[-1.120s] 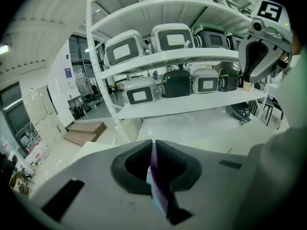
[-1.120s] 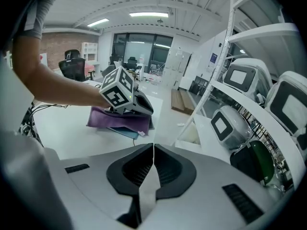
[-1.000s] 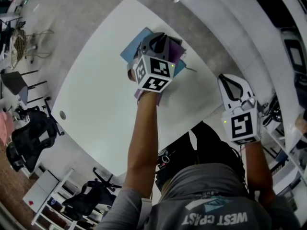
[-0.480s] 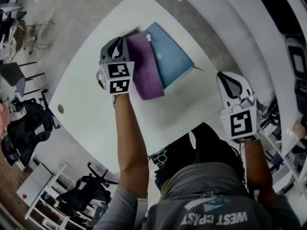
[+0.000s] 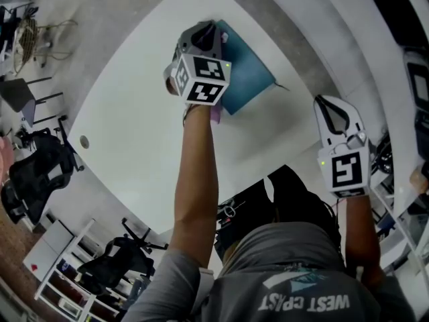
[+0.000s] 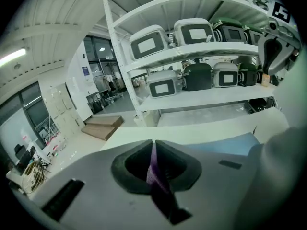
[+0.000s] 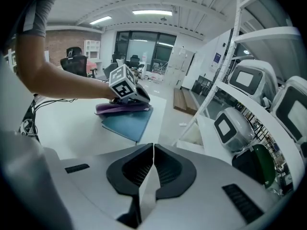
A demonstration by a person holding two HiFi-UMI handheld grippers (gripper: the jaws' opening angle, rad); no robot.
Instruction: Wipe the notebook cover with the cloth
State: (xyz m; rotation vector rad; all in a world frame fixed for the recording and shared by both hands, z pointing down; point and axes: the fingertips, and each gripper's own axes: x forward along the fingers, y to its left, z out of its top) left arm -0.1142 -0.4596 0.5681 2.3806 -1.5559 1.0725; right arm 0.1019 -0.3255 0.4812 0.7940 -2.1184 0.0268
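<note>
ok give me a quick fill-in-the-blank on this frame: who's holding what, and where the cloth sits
1. The left hand-held gripper is shut on a soft ____ cloth.
2. That cloth rests on the flat rectangular ____ notebook.
3. The right hand-held gripper, off to the side of the notebook, is shut and holds ____.

Missing words: purple; blue; nothing

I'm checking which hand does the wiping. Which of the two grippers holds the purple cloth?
The left gripper: its fingers are shut on the purple cloth, on the blue notebook. The right gripper is shut, empty, away from it.
</note>
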